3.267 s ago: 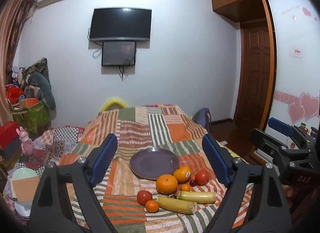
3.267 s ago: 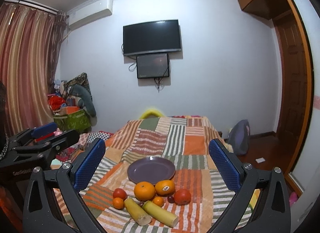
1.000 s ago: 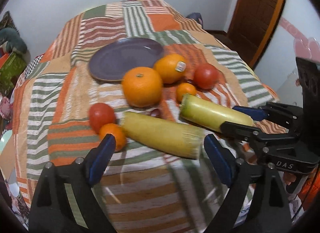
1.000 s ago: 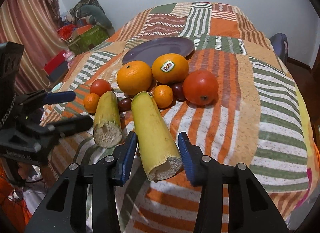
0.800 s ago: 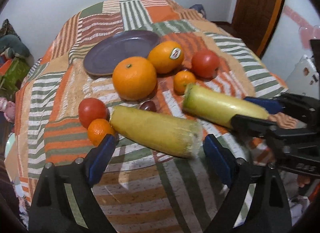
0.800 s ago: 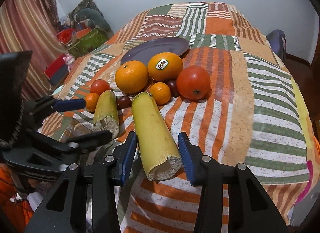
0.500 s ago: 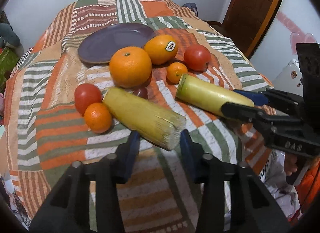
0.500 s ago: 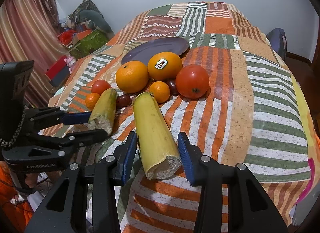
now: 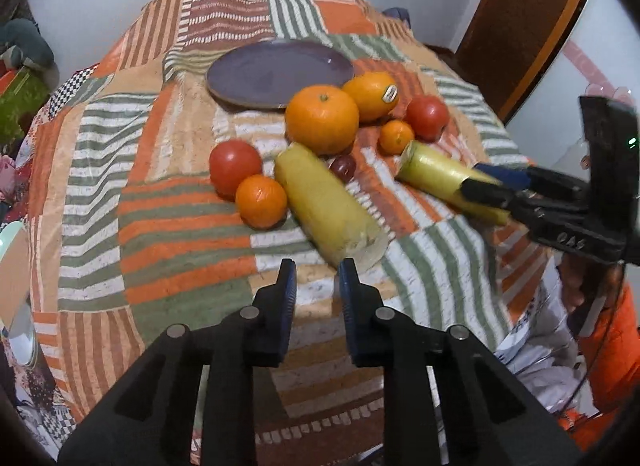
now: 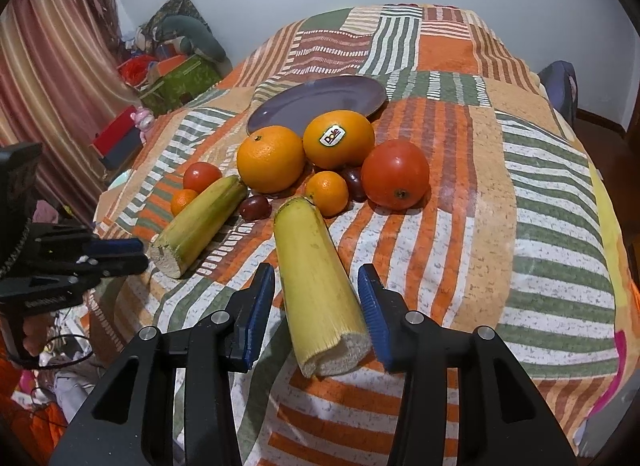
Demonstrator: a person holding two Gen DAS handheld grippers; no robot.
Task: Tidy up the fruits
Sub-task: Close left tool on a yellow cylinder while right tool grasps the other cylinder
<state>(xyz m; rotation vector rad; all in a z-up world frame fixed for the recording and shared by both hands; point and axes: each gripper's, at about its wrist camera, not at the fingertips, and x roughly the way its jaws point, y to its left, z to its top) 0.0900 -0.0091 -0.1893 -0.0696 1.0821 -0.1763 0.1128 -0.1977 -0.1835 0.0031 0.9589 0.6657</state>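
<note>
Fruit lies on a striped patchwork cloth in front of an empty purple plate [image 9: 280,71] [image 10: 320,99]. Two yellow cut stalks lie nearest. My right gripper [image 10: 316,286] stands around the right stalk [image 10: 318,286] [image 9: 444,179], jaws close beside it with a small gap on the left. My left gripper [image 9: 316,278] is nearly shut and empty, just short of the left stalk's [image 9: 330,211] [image 10: 200,221] cut end. Behind are two big oranges [image 10: 270,157], two tomatoes [image 10: 396,173], small mandarins [image 9: 260,199] and dark grapes [image 10: 254,205].
The cloth-covered surface drops off at the near edge and both sides. Boxes, bags and a curtain [image 10: 48,65] stand on the left. A wooden door [image 9: 520,25] is at the right.
My left gripper's jaws have narrowed from wide open to a small gap and it has pulled back from the left stalk. The right gripper stays around the right stalk.
</note>
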